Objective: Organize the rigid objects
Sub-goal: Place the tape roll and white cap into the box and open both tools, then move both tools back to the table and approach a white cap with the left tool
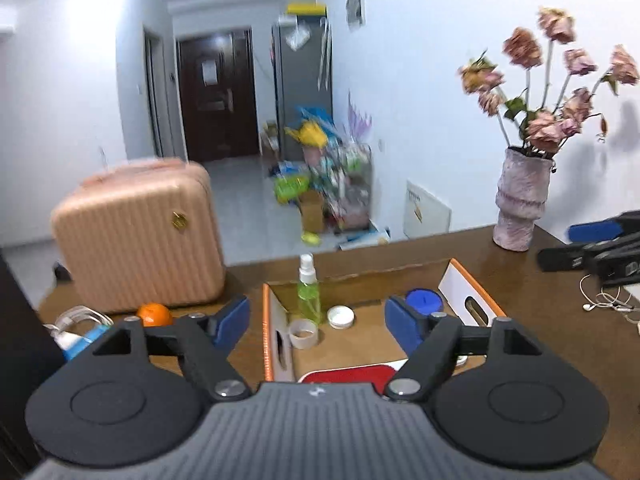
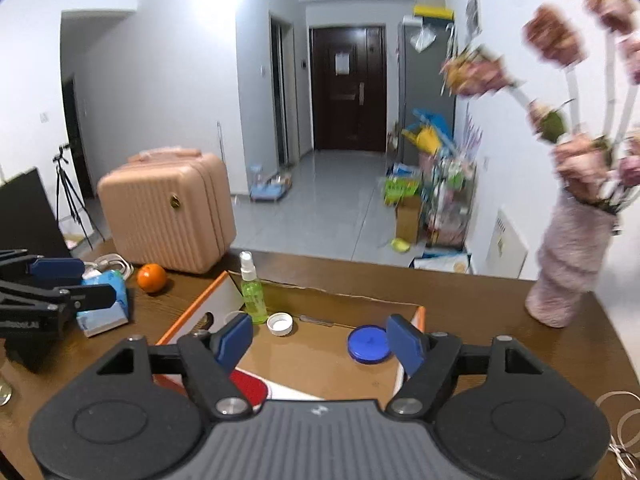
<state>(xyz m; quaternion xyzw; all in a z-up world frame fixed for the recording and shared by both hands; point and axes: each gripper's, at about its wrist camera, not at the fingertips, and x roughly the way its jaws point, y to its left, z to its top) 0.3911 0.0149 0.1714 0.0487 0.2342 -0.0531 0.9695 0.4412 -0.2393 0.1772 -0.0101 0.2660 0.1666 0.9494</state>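
Observation:
An open cardboard box (image 1: 360,344) (image 2: 320,360) with orange-edged flaps lies on the brown table. Inside stand a green spray bottle (image 1: 308,294) (image 2: 253,292), a white cap (image 1: 340,317) (image 2: 279,324), a blue lid (image 1: 423,301) (image 2: 369,345), a roll of tape (image 1: 303,333) and a red item (image 1: 348,373) (image 2: 248,390). My left gripper (image 1: 316,326) is open and empty above the box's near side; it also shows at the left of the right wrist view (image 2: 72,284). My right gripper (image 2: 322,342) is open and empty over the box; it also shows at the right of the left wrist view (image 1: 580,248).
A pink suitcase (image 1: 140,236) (image 2: 168,216) stands at the table's back left, with an orange (image 1: 155,314) (image 2: 151,278) and a blue tissue pack (image 2: 106,300) near it. A pink vase of dried flowers (image 1: 520,200) (image 2: 568,264) stands back right. White cables (image 1: 604,300) lie right.

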